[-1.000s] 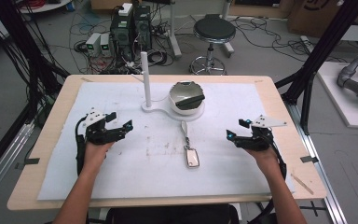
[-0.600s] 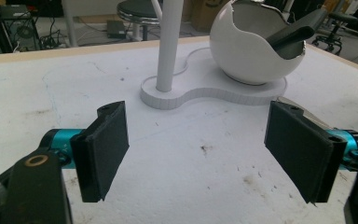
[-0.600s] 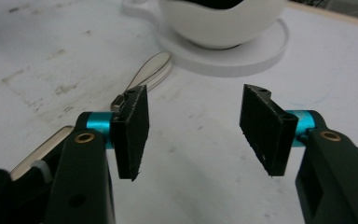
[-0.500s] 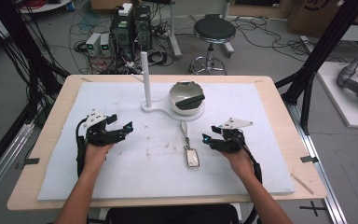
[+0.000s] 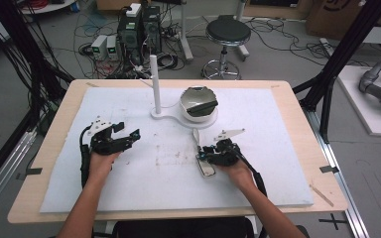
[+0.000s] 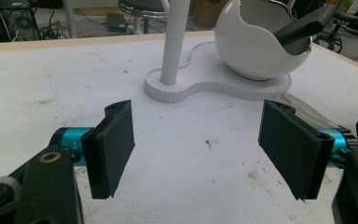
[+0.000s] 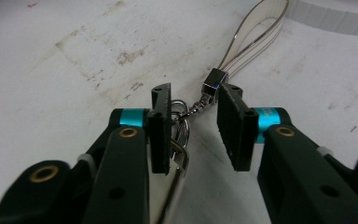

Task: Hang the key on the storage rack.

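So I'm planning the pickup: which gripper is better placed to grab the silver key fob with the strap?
Right. The right gripper already has its jaws either side of the silver key fob's clasp, while the left gripper waits open, well off to the side.

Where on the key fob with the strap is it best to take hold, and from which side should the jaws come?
Probably at the metal swivel link between the fob body and the strap loop. It is the narrowest part and rises a little off the white mat, while body and strap lie flat. Come from above, one jaw on each side, as the right gripper already stands, still open.
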Motion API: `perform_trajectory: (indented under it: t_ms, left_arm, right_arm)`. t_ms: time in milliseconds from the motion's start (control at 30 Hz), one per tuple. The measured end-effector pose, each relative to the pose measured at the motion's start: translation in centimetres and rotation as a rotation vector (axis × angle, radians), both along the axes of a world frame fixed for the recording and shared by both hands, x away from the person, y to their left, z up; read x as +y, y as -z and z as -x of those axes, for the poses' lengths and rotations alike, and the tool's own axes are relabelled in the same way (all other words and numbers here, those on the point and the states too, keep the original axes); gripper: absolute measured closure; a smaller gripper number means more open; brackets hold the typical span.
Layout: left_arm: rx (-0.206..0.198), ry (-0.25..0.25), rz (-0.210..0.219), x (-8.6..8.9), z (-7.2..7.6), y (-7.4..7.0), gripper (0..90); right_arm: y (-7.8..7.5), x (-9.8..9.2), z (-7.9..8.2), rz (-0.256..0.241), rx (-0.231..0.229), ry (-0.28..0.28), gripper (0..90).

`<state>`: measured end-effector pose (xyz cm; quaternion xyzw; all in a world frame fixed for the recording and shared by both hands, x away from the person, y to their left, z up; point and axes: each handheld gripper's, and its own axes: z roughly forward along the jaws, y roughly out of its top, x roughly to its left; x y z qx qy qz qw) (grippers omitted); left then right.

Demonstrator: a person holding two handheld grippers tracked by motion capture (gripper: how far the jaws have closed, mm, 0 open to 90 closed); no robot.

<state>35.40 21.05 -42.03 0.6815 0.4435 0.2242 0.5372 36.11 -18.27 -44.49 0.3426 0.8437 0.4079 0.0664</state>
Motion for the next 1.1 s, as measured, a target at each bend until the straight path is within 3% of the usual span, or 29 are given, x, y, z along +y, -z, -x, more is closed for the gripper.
perform_trajectory:
  t_ms: [267,333,433,467,667,733,933,1033,1100]
  left_arm:
    - [0.007,0.009,-0.009,-0.1,-0.1,0.1,27.2]
    - [0.007,0.006,-0.008,-0.1,-0.1,0.1,27.3]
    - [0.010,0.007,-0.004,-0.1,-0.1,0.1,27.5]
    - [0.011,0.003,0.000,-0.1,-0.1,0.1,27.5]
    - [0.017,0.001,-0.003,0.0,-0.1,0.1,27.7]
    - [0.018,0.002,-0.005,0.0,-0.1,0.1,27.9]
    - [0.036,-0.003,-0.015,-0.1,-0.2,0.2,32.7]
    - [0.052,-0.006,-0.016,-0.1,-0.1,0.2,39.9]
    - [0.069,-0.006,-0.013,-0.1,-0.2,0.3,45.4]
  right_arm:
    - [0.1,0.7,-0.3,0.000,0.022,0.013,68.6]
    - [0.0,1.2,-0.6,0.014,0.032,0.062,58.4]
    - [0.1,1.3,-0.8,-0.009,0.045,0.065,64.7]
    - [-0.1,1.6,-0.7,0.004,0.036,0.049,75.5]
    - [-0.3,2.6,-0.5,0.007,0.069,0.025,79.0]
    - [-0.2,2.9,-0.5,-0.017,0.112,0.023,79.7]
    - [0.1,4.5,0.1,-0.059,0.147,-0.018,77.2]
    - [0.2,5.2,0.4,-0.072,0.155,-0.044,73.7]
    - [0.4,5.9,0.7,-0.116,0.196,-0.093,69.1]
